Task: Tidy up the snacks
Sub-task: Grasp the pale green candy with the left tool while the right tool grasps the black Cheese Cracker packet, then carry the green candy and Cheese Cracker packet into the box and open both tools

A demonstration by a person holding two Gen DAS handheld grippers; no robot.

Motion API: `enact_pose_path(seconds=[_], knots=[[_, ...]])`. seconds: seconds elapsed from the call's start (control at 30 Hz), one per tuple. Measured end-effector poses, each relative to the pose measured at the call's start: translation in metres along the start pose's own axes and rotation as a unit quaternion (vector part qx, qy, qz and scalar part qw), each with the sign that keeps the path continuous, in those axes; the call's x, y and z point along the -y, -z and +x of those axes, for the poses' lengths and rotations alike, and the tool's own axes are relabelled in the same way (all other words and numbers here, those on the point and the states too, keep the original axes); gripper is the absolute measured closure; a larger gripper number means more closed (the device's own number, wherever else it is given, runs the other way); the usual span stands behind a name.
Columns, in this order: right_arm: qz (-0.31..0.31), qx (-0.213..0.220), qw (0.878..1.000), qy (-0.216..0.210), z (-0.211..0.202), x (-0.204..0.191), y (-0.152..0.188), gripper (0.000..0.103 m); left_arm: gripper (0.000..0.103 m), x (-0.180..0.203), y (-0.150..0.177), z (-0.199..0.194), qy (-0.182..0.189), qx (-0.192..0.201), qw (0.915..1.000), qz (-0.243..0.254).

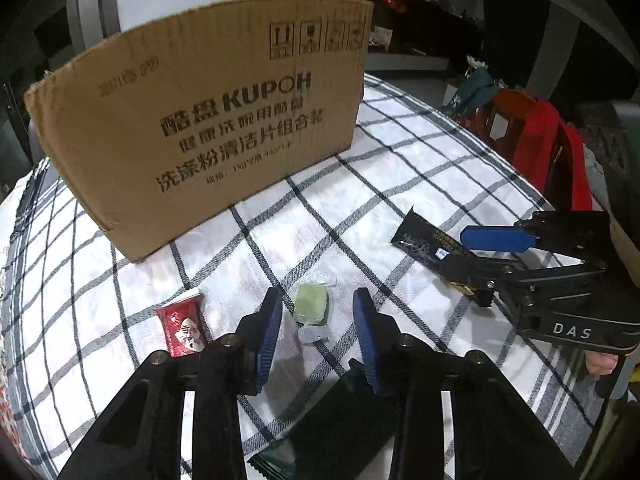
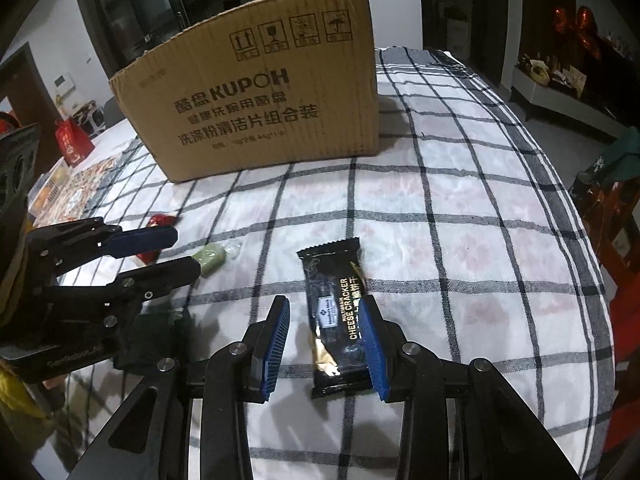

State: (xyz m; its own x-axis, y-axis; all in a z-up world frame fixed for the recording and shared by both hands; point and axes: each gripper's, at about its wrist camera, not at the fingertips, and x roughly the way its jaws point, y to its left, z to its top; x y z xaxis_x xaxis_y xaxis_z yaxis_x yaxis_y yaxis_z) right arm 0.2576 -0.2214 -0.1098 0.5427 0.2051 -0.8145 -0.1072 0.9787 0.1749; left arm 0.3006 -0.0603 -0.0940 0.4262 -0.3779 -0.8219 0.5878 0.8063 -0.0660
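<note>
A pale green wrapped candy (image 1: 311, 305) lies on the checked cloth between my open left gripper's (image 1: 318, 312) fingertips, apart from both pads. A red candy packet (image 1: 182, 326) lies left of it. A dark green packet (image 1: 332, 424) lies under the left gripper. A black cheese cracker packet (image 2: 336, 316) lies between the jaws of my open right gripper (image 2: 325, 320), close to the right pad. The cracker packet (image 1: 428, 242) and right gripper (image 1: 476, 264) also show in the left wrist view. The green candy (image 2: 210, 259) and left gripper (image 2: 184, 250) show in the right wrist view.
A tall cardboard box (image 1: 208, 120) stands at the back of the table (image 2: 460, 216); it also shows in the right wrist view (image 2: 264, 100). A chair with red cloth (image 1: 540, 148) stands at the right edge. A patterned mat (image 2: 76, 192) and red bag (image 2: 72, 142) lie left.
</note>
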Motion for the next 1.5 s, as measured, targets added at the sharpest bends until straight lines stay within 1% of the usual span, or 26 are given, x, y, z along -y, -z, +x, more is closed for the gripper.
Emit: enact_pose_path(seconds=[0.13, 0.2, 0.5, 0.63, 0.77, 0.83, 0.87, 1.17, 1.4, 1.5], knots=[[-0.006, -0.002, 1.000, -0.002, 0.004, -0.001, 0.000, 0.066, 0.070, 0.000, -0.001, 0.009, 0.002, -0.008, 1.0000, 0.000], [-0.007, -0.001, 1.000, -0.002, 0.004, -0.001, 0.000, 0.066, 0.073, 0.000, -0.002, 0.013, 0.001, -0.012, 0.9999, -0.002], [-0.015, -0.008, 1.000, 0.009, 0.011, 0.002, -0.002, 0.066, 0.077, 0.000, -0.002, 0.021, -0.004, -0.018, 0.9998, -0.006], [-0.016, -0.007, 1.000, 0.012, 0.014, 0.003, -0.003, 0.066, 0.084, -0.001, -0.002, 0.024, -0.006, -0.020, 0.9997, -0.011], [-0.021, -0.005, 1.000, 0.013, 0.014, 0.002, -0.002, 0.067, 0.084, 0.000, -0.001, 0.024, -0.007, -0.018, 0.9997, -0.012], [-0.024, -0.003, 1.000, 0.015, 0.014, 0.001, -0.002, 0.070, 0.084, 0.000, -0.001, 0.024, -0.008, -0.018, 0.9997, -0.011], [-0.025, -0.002, 1.000, 0.016, 0.013, 0.001, -0.002, 0.070, 0.084, 0.000, -0.002, 0.023, -0.010, -0.017, 0.9997, -0.012], [-0.023, 0.007, 1.000, 0.010, 0.004, 0.000, -0.004, 0.071, 0.084, 0.001, -0.004, 0.004, -0.016, 0.001, 0.9996, -0.025], [-0.032, 0.034, 0.999, 0.004, -0.016, -0.009, -0.011, 0.071, 0.084, 0.000, -0.005, -0.022, -0.025, 0.026, 0.9987, -0.035], [-0.035, 0.047, 0.998, -0.003, -0.027, -0.014, -0.015, 0.071, 0.084, 0.000, -0.007, -0.036, -0.033, 0.042, 0.9978, -0.039]])
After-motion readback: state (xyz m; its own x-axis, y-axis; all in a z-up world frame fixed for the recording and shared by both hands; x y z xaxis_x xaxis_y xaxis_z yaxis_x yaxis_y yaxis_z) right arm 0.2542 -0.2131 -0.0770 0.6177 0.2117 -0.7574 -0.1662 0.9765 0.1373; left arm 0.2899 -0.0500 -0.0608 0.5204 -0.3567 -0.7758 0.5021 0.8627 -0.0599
